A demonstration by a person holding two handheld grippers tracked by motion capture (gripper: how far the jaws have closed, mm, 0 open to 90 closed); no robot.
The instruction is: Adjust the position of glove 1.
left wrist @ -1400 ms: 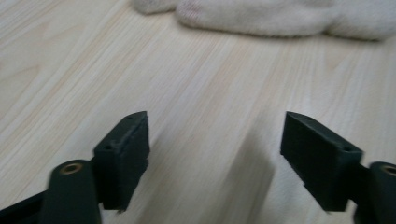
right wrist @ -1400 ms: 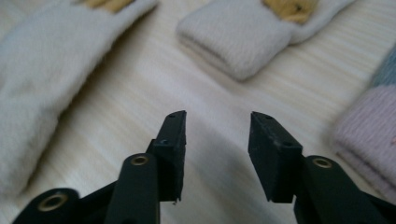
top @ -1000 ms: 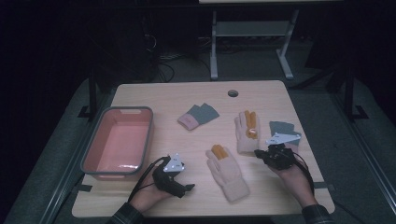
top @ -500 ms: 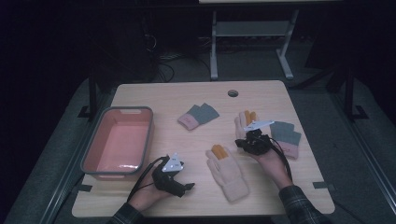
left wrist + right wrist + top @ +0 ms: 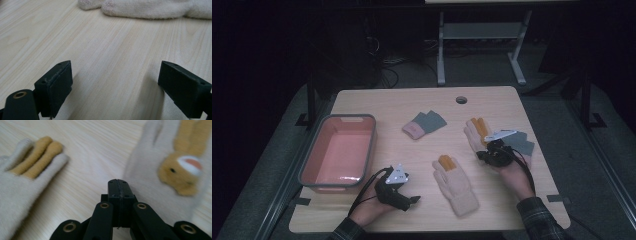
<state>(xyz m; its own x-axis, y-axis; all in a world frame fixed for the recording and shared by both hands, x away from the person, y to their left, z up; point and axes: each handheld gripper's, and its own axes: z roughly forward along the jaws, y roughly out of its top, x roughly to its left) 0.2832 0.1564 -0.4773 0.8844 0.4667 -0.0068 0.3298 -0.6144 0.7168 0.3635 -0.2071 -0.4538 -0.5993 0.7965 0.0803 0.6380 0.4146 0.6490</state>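
Here, a cream knitted glove with an orange rabbit face [image 5: 175, 170] lies flat on the right part of the wooden table [image 5: 412, 100], its orange fingers pointing away from the person. The right gripper [image 5: 487, 151] hovers at its near edge; in the right gripper view its jaws are pressed together with nothing between them, tip just over the glove's cream edge, though contact cannot be told. A matching glove [image 5: 454, 185] lies palm down near the table's middle front, well apart from the first. The left gripper [image 5: 412, 199] rests near the front edge, left of that second glove, jaws spread wide over bare wood and holding nothing.

Further out, a grey mitten with a pink cuff [image 5: 424, 124] lies toward the middle back, another grey piece [image 5: 523, 142] peeks out just beside the right hand [image 5: 512, 172], and a pink tub with a grey rim [image 5: 339, 150] sits at the left.

Judging the risks: with the jaws closed, the right gripper can only push the rabbit glove, likely bunching or sliding it. If the jaws open too late or too shallow, they may catch only loose knit, and the glove could slip free when lifted. The grey piece lies close enough to be dragged along too.
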